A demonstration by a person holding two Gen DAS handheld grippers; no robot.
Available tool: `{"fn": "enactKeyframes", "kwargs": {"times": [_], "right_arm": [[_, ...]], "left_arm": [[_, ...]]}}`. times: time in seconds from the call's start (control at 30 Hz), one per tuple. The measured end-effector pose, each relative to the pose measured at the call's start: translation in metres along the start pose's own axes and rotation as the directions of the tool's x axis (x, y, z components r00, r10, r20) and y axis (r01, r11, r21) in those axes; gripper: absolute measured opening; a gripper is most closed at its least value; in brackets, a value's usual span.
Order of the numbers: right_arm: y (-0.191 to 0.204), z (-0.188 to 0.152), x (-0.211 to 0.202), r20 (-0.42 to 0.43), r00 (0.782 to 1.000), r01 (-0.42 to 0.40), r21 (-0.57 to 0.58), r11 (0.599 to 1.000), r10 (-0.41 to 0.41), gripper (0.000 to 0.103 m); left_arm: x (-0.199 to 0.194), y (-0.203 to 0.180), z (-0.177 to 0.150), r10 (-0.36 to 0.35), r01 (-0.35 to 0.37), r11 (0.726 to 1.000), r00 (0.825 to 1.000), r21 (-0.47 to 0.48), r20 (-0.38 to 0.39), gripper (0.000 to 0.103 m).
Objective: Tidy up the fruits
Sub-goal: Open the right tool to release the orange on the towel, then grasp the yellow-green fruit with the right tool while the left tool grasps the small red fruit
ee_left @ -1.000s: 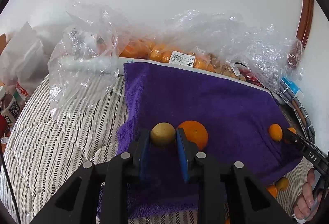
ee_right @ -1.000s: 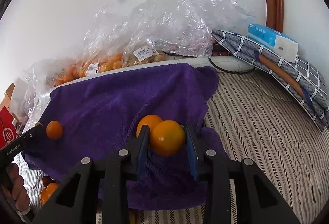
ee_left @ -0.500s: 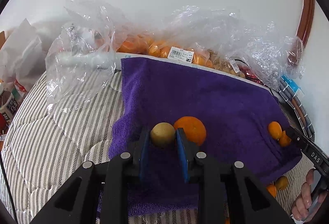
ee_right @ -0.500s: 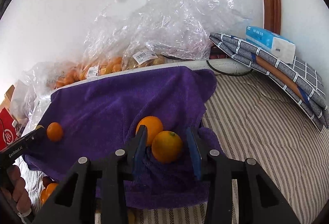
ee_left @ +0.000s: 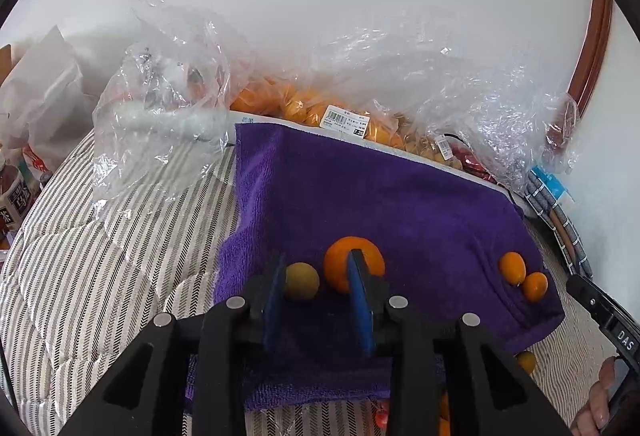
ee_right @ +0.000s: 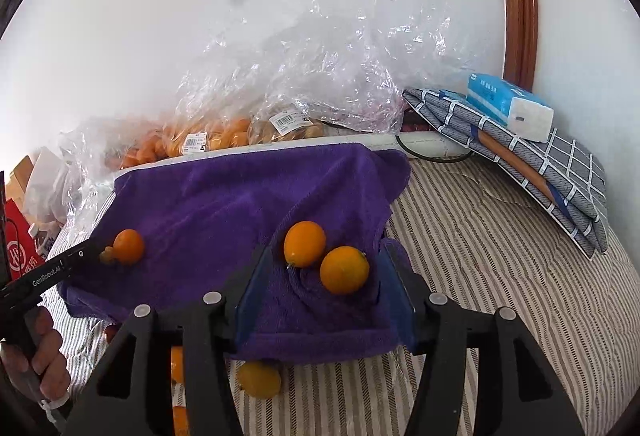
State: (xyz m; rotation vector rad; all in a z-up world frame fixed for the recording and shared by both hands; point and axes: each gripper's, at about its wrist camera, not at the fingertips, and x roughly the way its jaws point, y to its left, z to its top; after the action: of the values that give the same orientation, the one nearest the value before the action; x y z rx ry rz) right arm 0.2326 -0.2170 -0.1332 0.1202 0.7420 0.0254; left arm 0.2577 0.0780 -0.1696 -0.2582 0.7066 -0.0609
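A purple towel (ee_left: 400, 203) is spread over the striped bedding. My left gripper (ee_left: 316, 260) hovers low over its near left part with jaws opening. A small yellow-brown fruit (ee_left: 301, 280) lies on the towel against the left pad, clear of the right pad. A large orange (ee_left: 354, 268) sits just behind that right pad. My right gripper (ee_right: 326, 248) is open and still widening over the towel's right end (ee_right: 320, 332). A small orange (ee_right: 344, 270) rests free between its pads, touching a second small orange (ee_right: 305, 244).
Clear plastic bags of oranges (ee_left: 304, 107) line the wall behind the towel. Folded checked cloth (ee_right: 532, 171) with a tissue pack (ee_right: 508, 107) sits at the far right. Loose oranges (ee_right: 258, 378) lie on the bedding under the towel's near edge. A hand (ee_right: 44, 360) holds the left gripper's handle.
Both grippers opened. The left pads parted from the yellow-brown fruit. The right gripper let go of its orange, which now rests on the towel, and drew back and up.
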Motion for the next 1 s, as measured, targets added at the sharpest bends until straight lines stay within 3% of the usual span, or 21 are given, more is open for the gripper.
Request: {"fn": "enactKeyframes", "kwargs": {"times": [0.27, 0.53, 0.7, 0.8, 0.9, 1.0], "right_arm": [[0.007, -0.021, -0.017, -0.049, 0.999, -0.008, 0.018, 1.000, 0.009, 0.055], [0.022, -0.051, -0.029, -0.069, 0.996, -0.067, -0.061, 0.996, 0.063, 0.048], [0.032, -0.064, -0.014, -0.119, 0.990, -0.093, -0.098, 0.991, 0.081, 0.039], [0.034, -0.066, -0.004, -0.142, 0.985, -0.111, -0.083, 0.990, 0.098, 0.038], [0.035, -0.066, 0.011, -0.165, 0.983, -0.088, -0.083, 0.993, 0.074, 0.038], [0.036, -0.065, 0.023, -0.199, 0.977, -0.091, -0.068, 0.994, 0.076, 0.028]], "left_arm": [[-0.023, 0.002, 0.000, 0.033, -0.035, 0.999, 0.998, 0.022, 0.053, 0.030], [-0.060, 0.021, -0.032, 0.063, -0.064, 0.997, 0.998, 0.036, 0.028, 0.030], [-0.071, 0.033, -0.054, 0.041, -0.041, 0.999, 0.999, 0.033, 0.024, 0.030], [-0.071, 0.032, -0.057, 0.081, -0.084, 0.994, 0.996, 0.067, 0.037, 0.030], [-0.067, 0.037, -0.055, 0.053, -0.053, 0.998, 0.999, 0.039, 0.007, 0.030], [-0.060, 0.042, -0.056, 0.022, -0.022, 1.000, 0.999, 0.008, -0.032, 0.030]]}}
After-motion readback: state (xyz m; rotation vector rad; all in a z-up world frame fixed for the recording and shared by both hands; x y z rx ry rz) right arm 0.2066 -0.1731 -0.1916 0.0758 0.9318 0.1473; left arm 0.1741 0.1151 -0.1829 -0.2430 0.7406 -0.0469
